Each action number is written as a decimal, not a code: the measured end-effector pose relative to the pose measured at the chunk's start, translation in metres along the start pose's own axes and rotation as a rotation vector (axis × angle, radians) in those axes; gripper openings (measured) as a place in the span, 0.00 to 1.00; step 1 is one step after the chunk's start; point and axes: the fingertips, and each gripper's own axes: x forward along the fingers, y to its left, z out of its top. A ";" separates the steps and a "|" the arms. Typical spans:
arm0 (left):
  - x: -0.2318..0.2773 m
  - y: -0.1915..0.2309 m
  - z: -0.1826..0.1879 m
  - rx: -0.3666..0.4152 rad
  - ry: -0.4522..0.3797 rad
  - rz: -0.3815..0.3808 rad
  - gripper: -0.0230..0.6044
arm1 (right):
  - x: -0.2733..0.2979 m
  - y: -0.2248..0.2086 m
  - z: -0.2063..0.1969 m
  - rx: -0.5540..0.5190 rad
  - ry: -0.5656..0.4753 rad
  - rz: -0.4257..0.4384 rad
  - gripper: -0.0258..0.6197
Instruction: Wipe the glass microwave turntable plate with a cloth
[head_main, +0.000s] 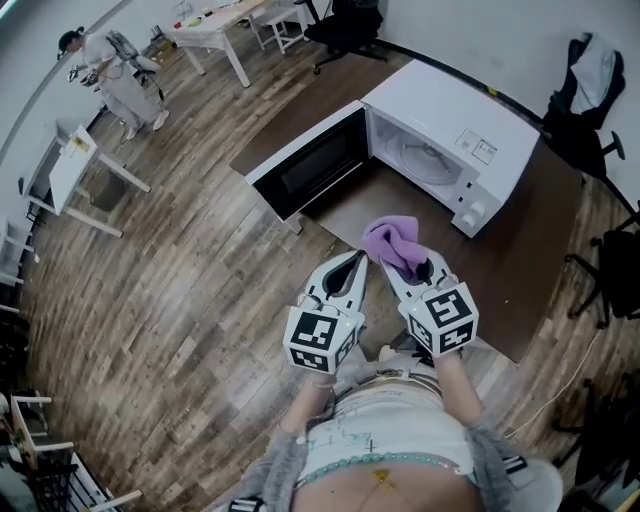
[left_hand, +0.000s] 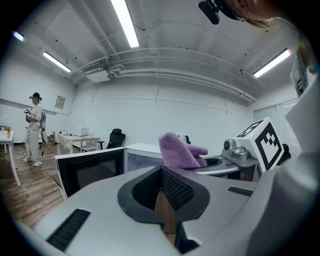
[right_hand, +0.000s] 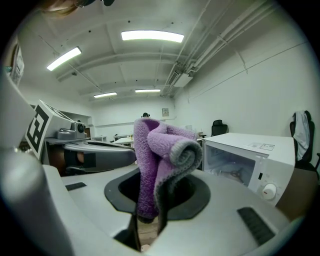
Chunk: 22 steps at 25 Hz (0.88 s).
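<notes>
A white microwave (head_main: 450, 135) stands on a brown table (head_main: 520, 280) with its door (head_main: 305, 165) swung open to the left. The glass turntable plate (head_main: 425, 158) lies inside the cavity. My right gripper (head_main: 397, 262) is shut on a bunched purple cloth (head_main: 393, 243), which stands up out of the jaws (right_hand: 160, 160) in the right gripper view. My left gripper (head_main: 352, 264) is close beside it on the left, shut with nothing held. Both grippers hover in front of the open cavity, short of it. The microwave (right_hand: 252, 160) shows ahead and to the right in the right gripper view.
A person (head_main: 115, 75) stands far off at the back left near a white table (head_main: 215, 30). A small white stand (head_main: 75, 170) is on the wooden floor at the left. Black chairs (head_main: 345, 25) sit behind the microwave, and another chair (head_main: 590, 90) with a garment at the right.
</notes>
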 end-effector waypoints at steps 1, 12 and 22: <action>0.004 0.007 0.002 0.002 0.002 -0.014 0.05 | 0.007 -0.001 0.003 0.000 0.000 -0.009 0.20; 0.036 0.079 0.017 0.040 0.027 -0.164 0.05 | 0.082 -0.007 0.025 0.009 -0.004 -0.129 0.20; 0.050 0.099 0.014 0.092 0.071 -0.348 0.05 | 0.098 -0.014 0.016 0.068 0.008 -0.293 0.20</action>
